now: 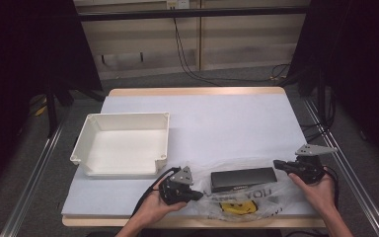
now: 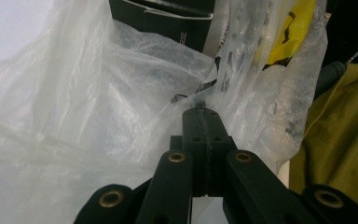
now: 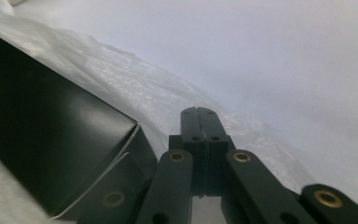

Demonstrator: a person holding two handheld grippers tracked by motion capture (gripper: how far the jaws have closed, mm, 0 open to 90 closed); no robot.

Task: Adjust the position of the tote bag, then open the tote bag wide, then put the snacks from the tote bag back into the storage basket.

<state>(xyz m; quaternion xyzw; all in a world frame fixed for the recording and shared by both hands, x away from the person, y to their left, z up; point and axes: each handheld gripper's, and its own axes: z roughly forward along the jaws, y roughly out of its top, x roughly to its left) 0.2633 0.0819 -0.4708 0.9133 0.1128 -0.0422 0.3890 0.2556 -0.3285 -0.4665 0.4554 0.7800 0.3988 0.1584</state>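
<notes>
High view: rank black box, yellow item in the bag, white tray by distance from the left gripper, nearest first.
From the left gripper:
1. Black box, just to its right, inside the clear bag.
2. Yellow item, right of it, near the table's front edge; close to the box's distance.
3. White tray, up-left, clearly farthest.

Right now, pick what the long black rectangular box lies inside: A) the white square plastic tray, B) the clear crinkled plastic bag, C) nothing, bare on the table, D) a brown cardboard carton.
B: the long black rectangular box sits within the clear crinkled plastic bag, whose film wraps around it, apart from the white square plastic tray.
</notes>
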